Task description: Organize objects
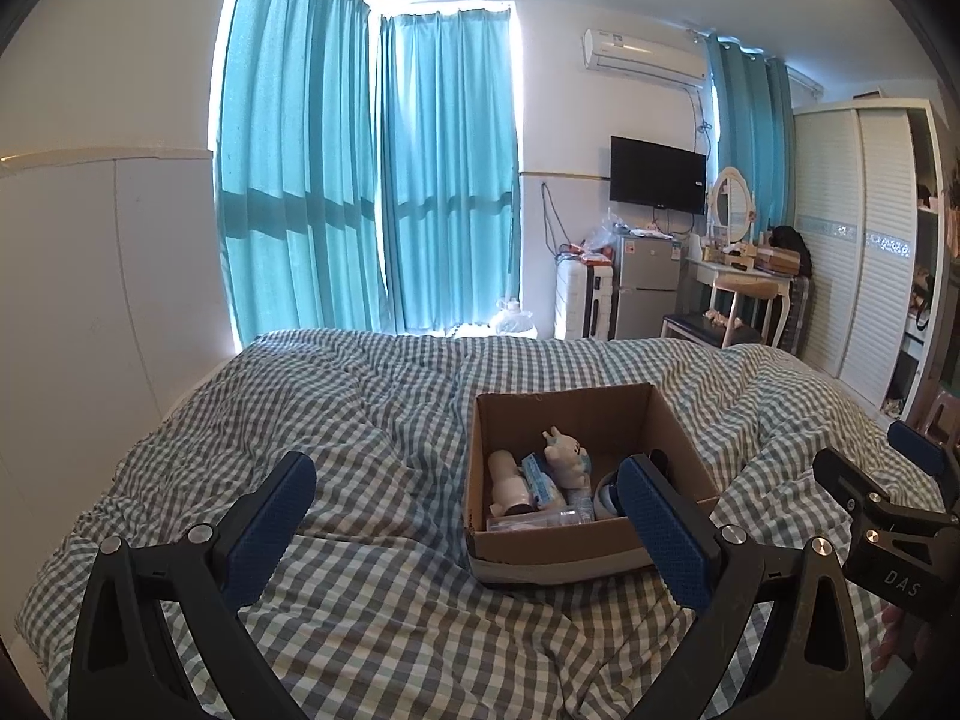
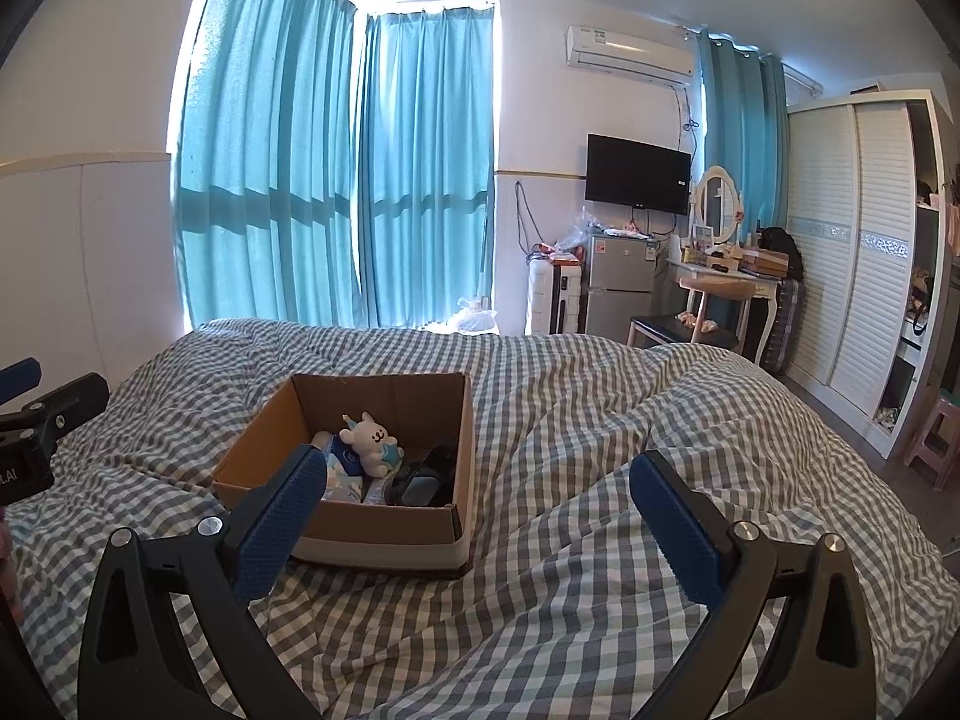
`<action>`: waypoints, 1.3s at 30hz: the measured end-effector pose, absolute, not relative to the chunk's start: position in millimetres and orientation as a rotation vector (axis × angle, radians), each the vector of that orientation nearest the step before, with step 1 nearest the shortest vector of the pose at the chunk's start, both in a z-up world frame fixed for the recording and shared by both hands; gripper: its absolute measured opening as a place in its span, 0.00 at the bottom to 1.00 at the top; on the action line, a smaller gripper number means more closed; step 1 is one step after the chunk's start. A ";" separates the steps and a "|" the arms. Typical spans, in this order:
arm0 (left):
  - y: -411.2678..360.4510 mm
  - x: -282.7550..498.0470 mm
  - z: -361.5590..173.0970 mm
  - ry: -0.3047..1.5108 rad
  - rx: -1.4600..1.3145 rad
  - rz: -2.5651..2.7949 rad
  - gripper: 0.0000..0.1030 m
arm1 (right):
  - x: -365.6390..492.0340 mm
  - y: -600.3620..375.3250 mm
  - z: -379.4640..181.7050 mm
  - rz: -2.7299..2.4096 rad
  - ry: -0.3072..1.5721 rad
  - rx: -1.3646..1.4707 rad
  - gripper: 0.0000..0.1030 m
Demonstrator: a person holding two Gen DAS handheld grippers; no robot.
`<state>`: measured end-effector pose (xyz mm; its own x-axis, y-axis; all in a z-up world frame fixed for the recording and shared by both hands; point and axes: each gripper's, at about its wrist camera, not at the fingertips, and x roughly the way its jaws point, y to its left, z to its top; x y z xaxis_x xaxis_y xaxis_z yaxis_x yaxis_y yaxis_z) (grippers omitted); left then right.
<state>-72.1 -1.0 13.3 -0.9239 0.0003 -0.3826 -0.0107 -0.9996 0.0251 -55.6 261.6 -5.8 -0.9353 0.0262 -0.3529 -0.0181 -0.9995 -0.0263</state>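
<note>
An open cardboard box (image 1: 498, 414) sits on the checked bedspread (image 1: 372, 420). It also shows in the right wrist view (image 2: 252, 450). Inside lie a white plush toy (image 1: 564, 450), a white bottle (image 1: 507, 480), a blue packet (image 1: 540, 480) and a dark case (image 2: 423, 477). The plush also shows in the right wrist view (image 2: 369, 438). My left gripper (image 1: 468, 480) is open and empty, above the bed just in front of the box. My right gripper (image 2: 480, 480) is open and empty, to the right of the box. It also shows in the left wrist view (image 1: 870, 468).
Beyond the bed stand teal curtains (image 1: 360, 180), a small fridge (image 1: 648, 282), a wall TV (image 1: 657, 174), a vanity table with stool (image 1: 738, 294) and a white wardrobe (image 1: 864, 240). A pink stool (image 2: 936, 438) stands at the bed's right side.
</note>
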 end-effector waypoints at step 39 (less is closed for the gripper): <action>6.5 -68.3 6.1 0.078 -0.623 3.060 1.00 | -55.7 251.6 -5.6 3.078 -0.059 -0.602 0.99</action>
<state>-68.3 6.5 6.1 -0.9203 0.0071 -0.3911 -0.0271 -0.9986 0.0455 -55.7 251.6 -5.6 -0.9264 0.0119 -0.3763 0.0026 -0.9993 -0.0378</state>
